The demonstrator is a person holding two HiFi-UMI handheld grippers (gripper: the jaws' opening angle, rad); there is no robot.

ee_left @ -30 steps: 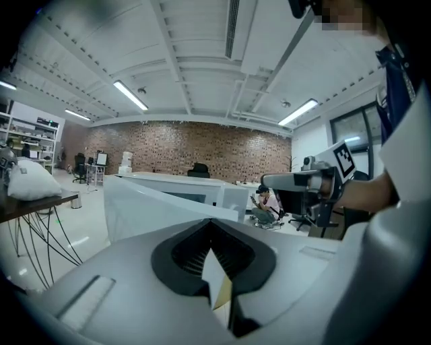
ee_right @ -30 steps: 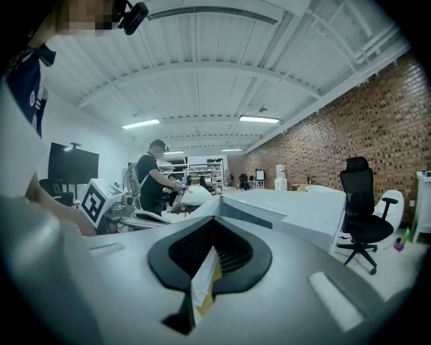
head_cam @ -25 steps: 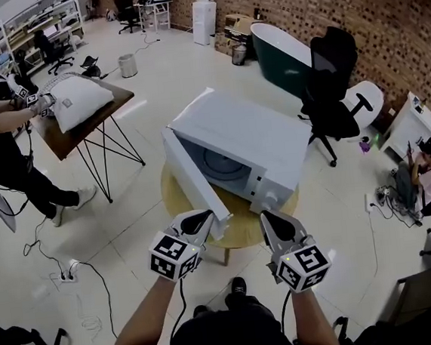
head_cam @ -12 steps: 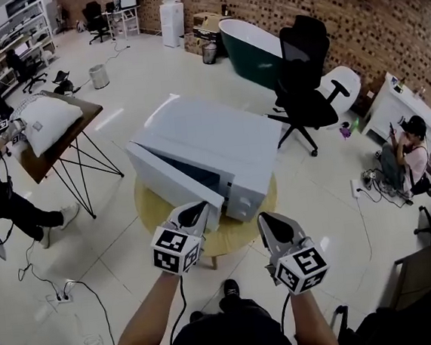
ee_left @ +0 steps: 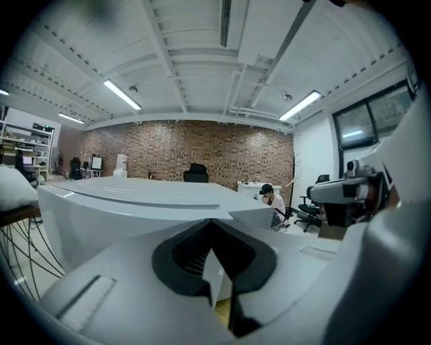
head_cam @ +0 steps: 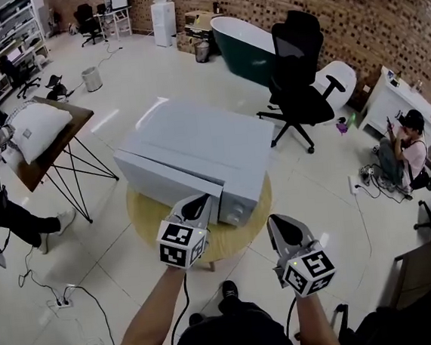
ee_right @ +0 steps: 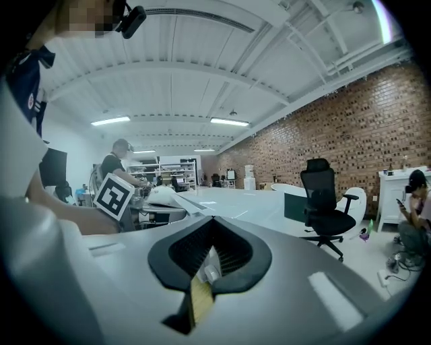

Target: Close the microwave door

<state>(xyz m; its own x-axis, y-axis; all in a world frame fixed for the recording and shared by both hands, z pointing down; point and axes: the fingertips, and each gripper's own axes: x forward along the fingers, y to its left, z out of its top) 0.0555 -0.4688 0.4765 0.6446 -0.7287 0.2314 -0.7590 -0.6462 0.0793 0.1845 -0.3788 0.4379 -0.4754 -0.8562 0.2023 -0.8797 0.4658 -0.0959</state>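
Sitting upright on a round wooden tabletop: a boxy white microwave, turned at an angle to the viewer. Showing its long white door lying nearly flush across the front, its free edge meeting the control panel. Not telling whether fully latched or a sliver ajar.

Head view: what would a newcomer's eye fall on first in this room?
A big white microwave sits on a round wooden table at the centre, its door nearly shut. The left gripper, jaws together, is at the door's free edge; a black office chair stands behind.
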